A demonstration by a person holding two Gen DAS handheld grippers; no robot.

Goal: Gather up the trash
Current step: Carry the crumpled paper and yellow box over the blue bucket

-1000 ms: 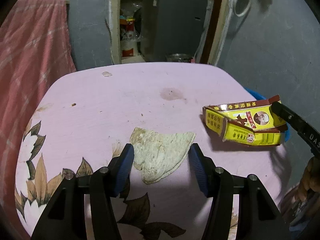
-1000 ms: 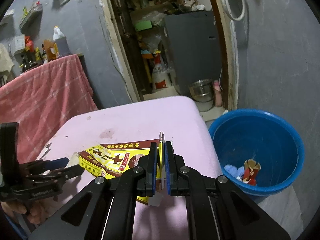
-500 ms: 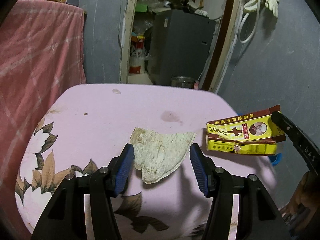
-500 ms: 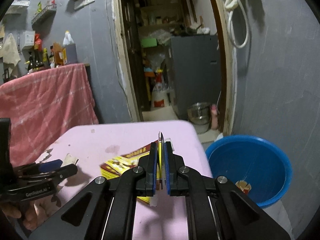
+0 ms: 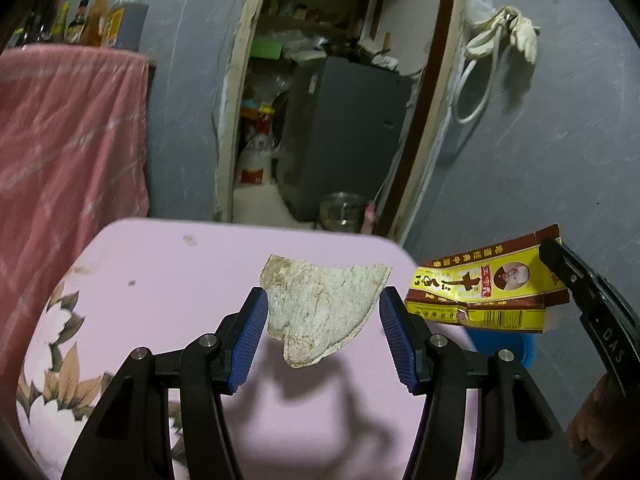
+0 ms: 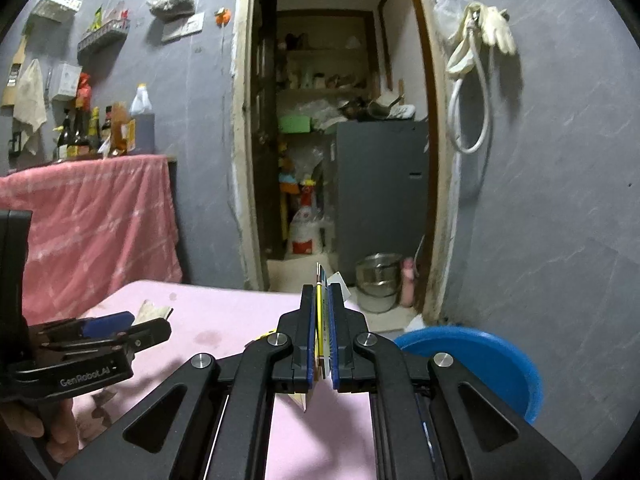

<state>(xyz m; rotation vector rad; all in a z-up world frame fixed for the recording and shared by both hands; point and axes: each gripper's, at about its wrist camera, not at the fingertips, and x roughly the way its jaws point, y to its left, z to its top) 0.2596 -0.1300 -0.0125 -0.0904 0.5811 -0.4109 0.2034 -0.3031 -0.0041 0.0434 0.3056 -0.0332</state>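
Flattened carton (image 5: pixel 484 292) clamped in right tongs (image 6: pixel 321 336); left tongs (image 5: pixel 322 332) grip pale scrap (image 5: pixel 320 308).

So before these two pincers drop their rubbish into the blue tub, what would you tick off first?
1. Right gripper clamped on the flattened yellow carton: ok, the jaws are shut on its edge.
2. Left gripper holding the pale dried scrap: ok, it hangs between the pads above the pink table, casting a shadow.
3. How firm that hold is: cannot tell; pad contact is hard to see.
4. Blue tub in reach: ok, it sits just past the table's right edge.
5. Either piece already over the tub: not ok, both look short of it.
6. Room left inside the tub: cannot tell, its inside is hidden.
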